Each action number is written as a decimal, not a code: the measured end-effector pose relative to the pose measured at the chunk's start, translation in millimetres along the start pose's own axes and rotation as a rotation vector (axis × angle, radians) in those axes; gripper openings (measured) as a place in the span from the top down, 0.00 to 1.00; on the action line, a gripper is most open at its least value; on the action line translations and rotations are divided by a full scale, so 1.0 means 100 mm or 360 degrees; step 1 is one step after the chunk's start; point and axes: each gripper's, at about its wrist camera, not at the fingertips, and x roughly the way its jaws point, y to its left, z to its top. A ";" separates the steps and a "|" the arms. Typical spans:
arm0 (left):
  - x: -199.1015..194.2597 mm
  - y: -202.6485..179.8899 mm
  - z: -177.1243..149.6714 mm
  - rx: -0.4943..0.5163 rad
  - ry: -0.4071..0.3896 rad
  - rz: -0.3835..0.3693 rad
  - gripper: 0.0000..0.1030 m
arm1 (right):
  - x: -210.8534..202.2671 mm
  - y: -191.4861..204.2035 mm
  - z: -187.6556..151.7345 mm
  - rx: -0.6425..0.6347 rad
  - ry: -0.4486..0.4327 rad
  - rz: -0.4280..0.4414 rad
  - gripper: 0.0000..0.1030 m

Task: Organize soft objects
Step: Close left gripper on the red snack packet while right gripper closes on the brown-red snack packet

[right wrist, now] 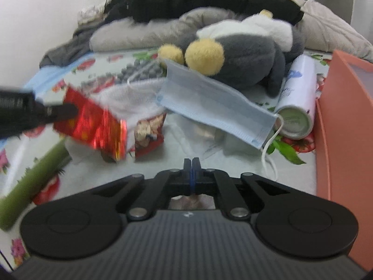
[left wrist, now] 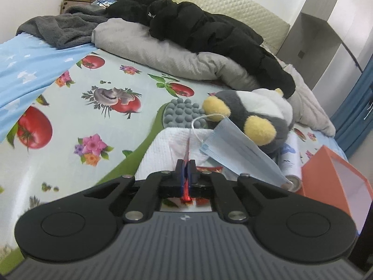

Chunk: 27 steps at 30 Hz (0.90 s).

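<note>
My left gripper (left wrist: 186,163) is shut on a shiny red snack packet (left wrist: 187,150), seen edge-on; in the right wrist view the packet (right wrist: 93,126) hangs from that gripper (right wrist: 70,111) above the bed. My right gripper (right wrist: 192,163) is shut and empty, low over the sheet. A blue face mask (left wrist: 242,156) (right wrist: 214,107) leans on a grey, white and yellow plush toy (left wrist: 256,114) (right wrist: 244,53). A white towel (left wrist: 170,149) (right wrist: 142,98) lies under them. A second snack packet (right wrist: 149,135) lies beside it.
An orange box (left wrist: 335,175) (right wrist: 345,121) stands at the right. A white spray can (left wrist: 291,163) (right wrist: 298,102) lies beside it. A grey bumpy massage ball (left wrist: 181,114), a green roll (right wrist: 30,184), a grey pillow (left wrist: 167,56) and a black jacket (left wrist: 209,30) lie on the bed.
</note>
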 end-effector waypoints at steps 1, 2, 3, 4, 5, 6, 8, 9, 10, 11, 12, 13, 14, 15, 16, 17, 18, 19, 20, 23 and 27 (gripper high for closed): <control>-0.05 0.00 -0.03 -0.0008 -0.0003 -0.0005 0.97 | -0.03 -0.02 0.01 0.0024 -0.0016 0.0010 0.95; -0.10 0.00 -0.06 -0.0015 -0.0006 -0.0002 0.97 | -0.05 -0.03 0.03 0.0043 -0.0028 0.0022 0.94; -0.14 0.01 -0.09 -0.0016 -0.0009 0.0003 0.97 | -0.06 -0.04 0.05 0.0055 -0.0035 0.0037 0.94; -0.18 0.01 -0.12 -0.0019 -0.0005 0.0007 0.97 | -0.06 -0.04 0.07 0.0061 -0.0039 0.0057 0.93; -0.21 0.02 -0.16 -0.0034 0.0003 0.0002 0.97 | -0.05 -0.02 0.09 0.0057 -0.0039 0.0077 0.86; -0.24 0.04 -0.19 -0.0046 0.0010 -0.0006 0.97 | -0.03 0.00 0.10 0.0045 -0.0037 0.0100 0.67; -0.27 0.05 -0.25 -0.0047 0.0019 -0.0001 0.98 | 0.01 0.03 0.11 0.0035 -0.0048 0.0146 0.51; -0.28 0.07 -0.28 -0.0044 0.0022 0.0001 0.98 | 0.04 0.05 0.11 0.0035 -0.0047 0.0162 0.53; -0.28 0.09 -0.30 -0.0042 0.0027 0.0007 0.98 | 0.09 0.07 0.12 0.0039 -0.0031 0.0174 0.53; -0.28 0.11 -0.32 -0.0046 0.0034 0.0012 0.98 | 0.14 0.08 0.13 0.0051 -0.0017 0.0180 0.53; -0.27 0.13 -0.34 -0.0053 0.0043 0.0011 0.98 | 0.19 0.08 0.15 0.0069 -0.0017 0.0189 0.53; -0.25 0.15 -0.36 -0.0054 0.0052 0.0010 0.98 | 0.24 0.07 0.16 0.0093 -0.0018 0.0203 0.53; -0.24 0.16 -0.38 -0.0053 0.0057 0.0011 0.98 | 0.28 0.07 0.17 0.0117 -0.0010 0.0212 0.53; -0.23 0.18 -0.39 -0.0054 0.0061 0.0012 0.98 | 0.33 0.06 0.18 0.0145 0.0004 0.0224 0.53; -0.22 0.19 -0.40 -0.0055 0.0065 0.0013 0.98 | 0.39 0.06 0.19 0.0168 0.0015 0.0242 0.53; -0.21 0.21 -0.42 -0.0058 0.0073 0.0014 0.99 | 0.43 0.05 0.19 0.0190 0.0020 0.0263 0.53; -0.19 0.24 -0.43 -0.0064 0.0083 0.0014 0.99 | 0.48 0.04 0.19 0.0214 0.0030 0.0278 0.54; -0.18 0.26 -0.45 -0.0073 0.0095 0.0008 0.99 | 0.52 0.04 0.19 0.0237 0.0041 0.0292 0.57; -0.17 0.27 -0.46 -0.0080 0.0106 0.0000 1.00 | 0.54 0.03 0.18 0.0253 0.0050 0.0303 0.69; -0.18 0.28 -0.49 -0.0083 0.0111 -0.0006 1.00 | 0.52 0.07 0.18 0.0230 0.0030 0.0281 0.79; -0.24 0.26 -0.54 -0.0076 0.0114 -0.0007 1.00 | 0.37 0.11 0.17 0.0186 -0.0014 0.0246 0.83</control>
